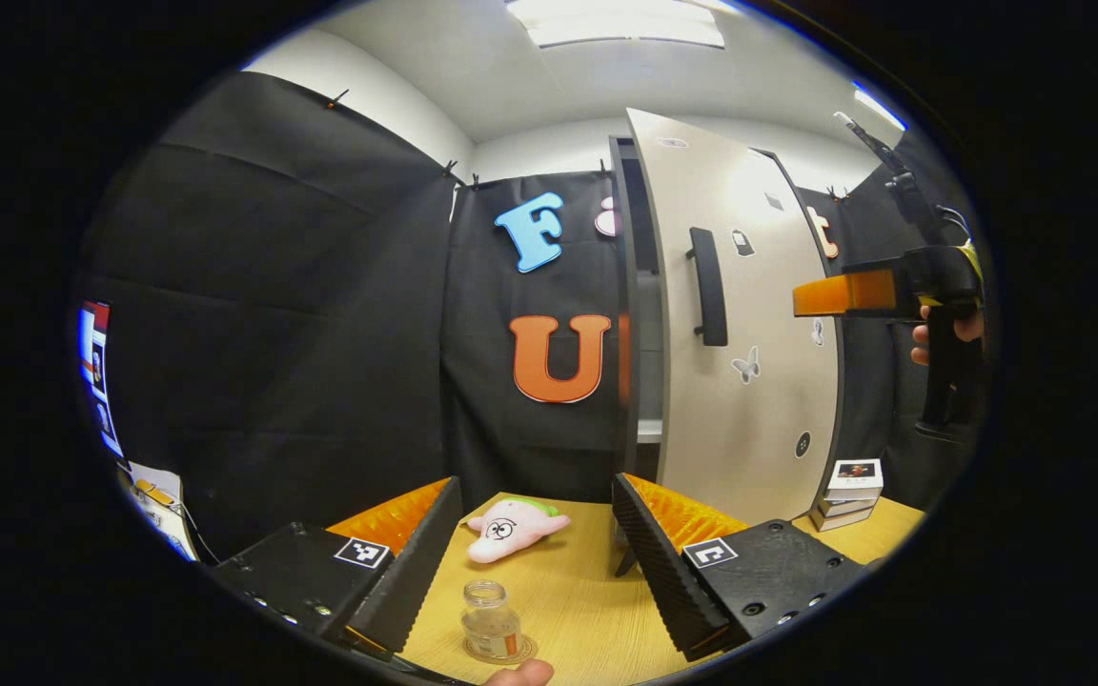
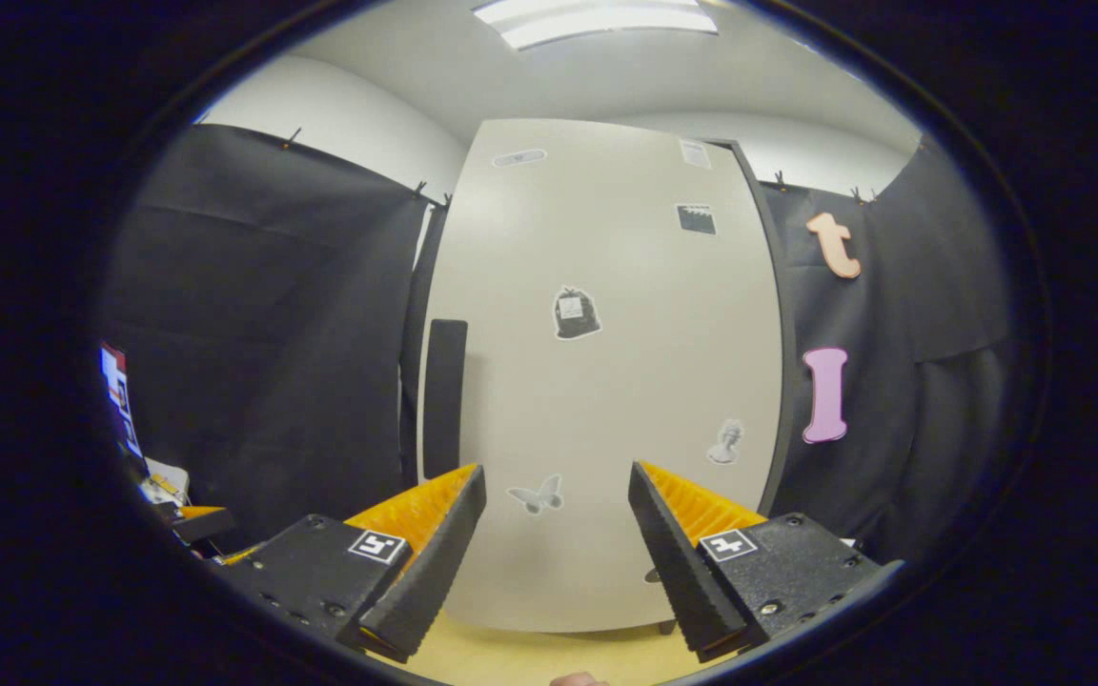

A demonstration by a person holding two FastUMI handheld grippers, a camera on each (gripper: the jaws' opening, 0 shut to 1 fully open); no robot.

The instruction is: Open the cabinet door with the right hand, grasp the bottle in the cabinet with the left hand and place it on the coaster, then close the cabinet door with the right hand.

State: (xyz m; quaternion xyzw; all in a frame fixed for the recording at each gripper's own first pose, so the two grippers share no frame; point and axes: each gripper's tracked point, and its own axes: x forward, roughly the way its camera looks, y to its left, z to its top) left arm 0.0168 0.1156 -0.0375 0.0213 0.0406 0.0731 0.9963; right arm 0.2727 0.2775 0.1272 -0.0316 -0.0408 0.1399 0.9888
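In the left gripper view the left gripper [image 1: 538, 543] is held low over the wooden table [image 1: 587, 610], level and pointing toward the cabinet, its two fingers spread wide with nothing between them. Just in front of it the bottle [image 1: 490, 621], a small clear jar without a lid, stands upright on the round coaster [image 1: 522, 654] near the table's front edge, and a fingertip shows just beside the coaster at the bottom. Farther back a pink plush toy [image 1: 514, 526] lies on the table. The cabinet door [image 1: 749, 333] stands partly open, with a gap showing a shelf inside, and its dark handle [image 1: 709, 286] faces the camera. To the right of the door the right gripper [image 1: 840, 293] is held up at about handle height by a hand [image 1: 951, 332], pointing toward the door but apart from it. In the right gripper view the right gripper [image 2: 557, 543] has its fingers parted and empty, facing the door's sticker-dotted front, the handle off to its left. A small stack of boxes [image 1: 849, 494] sits by the door's foot
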